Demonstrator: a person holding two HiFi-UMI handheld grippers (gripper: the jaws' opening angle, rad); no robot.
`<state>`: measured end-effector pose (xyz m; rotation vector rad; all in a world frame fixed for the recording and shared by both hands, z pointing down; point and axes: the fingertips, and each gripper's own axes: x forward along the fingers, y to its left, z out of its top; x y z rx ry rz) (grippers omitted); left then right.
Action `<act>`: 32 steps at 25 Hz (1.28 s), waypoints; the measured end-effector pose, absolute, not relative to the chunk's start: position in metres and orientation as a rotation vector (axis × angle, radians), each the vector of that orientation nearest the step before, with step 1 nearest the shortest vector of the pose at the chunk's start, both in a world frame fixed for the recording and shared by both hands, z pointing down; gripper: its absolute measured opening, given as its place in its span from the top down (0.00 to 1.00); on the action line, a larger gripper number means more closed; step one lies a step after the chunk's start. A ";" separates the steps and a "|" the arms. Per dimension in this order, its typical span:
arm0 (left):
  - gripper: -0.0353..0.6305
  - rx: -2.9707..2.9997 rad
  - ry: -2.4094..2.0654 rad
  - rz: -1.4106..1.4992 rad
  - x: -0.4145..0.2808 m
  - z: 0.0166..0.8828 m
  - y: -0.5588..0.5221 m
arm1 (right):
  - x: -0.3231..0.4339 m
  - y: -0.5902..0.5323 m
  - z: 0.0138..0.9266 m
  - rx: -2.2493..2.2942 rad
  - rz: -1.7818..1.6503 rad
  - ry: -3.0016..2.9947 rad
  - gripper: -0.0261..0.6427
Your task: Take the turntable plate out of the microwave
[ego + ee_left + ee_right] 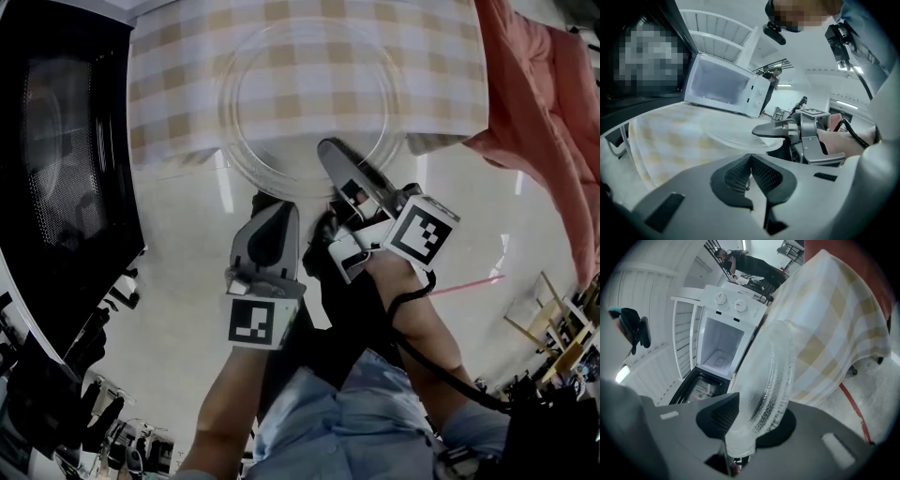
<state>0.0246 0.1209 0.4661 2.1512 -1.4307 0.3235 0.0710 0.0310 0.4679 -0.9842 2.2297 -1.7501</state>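
One glass plate (309,103): out of the microwave (723,336), lying flat on the checked tablecloth (187,56), near rim overhanging the edge. Right claw (754,413): clamped on that rim. Left claw (751,161): jaws together, empty, just beside. Remaining, likely: release, perhaps nudge inward. Obscured: right claw's lower jaw under the glass in the head view; microwave's inside too small to check.

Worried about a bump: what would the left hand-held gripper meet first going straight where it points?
Probably the near rim of the glass turntable plate, lying on the checked tablecloth; depth is unclear.
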 end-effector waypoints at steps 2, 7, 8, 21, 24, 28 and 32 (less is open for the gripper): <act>0.94 2.153 -1.422 0.323 0.028 0.467 0.113 | 0.072 0.031 0.469 -0.999 -1.749 2.247 0.80; 0.94 2.106 -1.432 0.355 0.027 0.472 0.105 | 0.075 0.033 0.470 -1.033 -1.766 2.273 0.78; 0.94 2.101 -1.430 0.360 0.028 0.473 0.103 | 0.076 0.033 0.470 -1.037 -1.768 2.281 0.78; 0.94 2.069 -1.414 0.402 0.036 0.488 0.086 | 0.080 0.038 0.470 -0.965 -1.766 2.392 0.76; 0.94 2.069 -1.411 0.415 0.038 0.489 0.085 | 0.082 0.045 0.468 -0.925 -1.771 2.441 0.75; 0.94 2.072 -1.391 0.430 0.042 0.490 0.085 | 0.085 0.058 0.466 -0.854 -1.757 2.550 0.72; 0.94 2.072 -1.382 0.442 0.041 0.492 0.088 | 0.089 0.073 0.463 -0.762 -1.735 2.674 0.72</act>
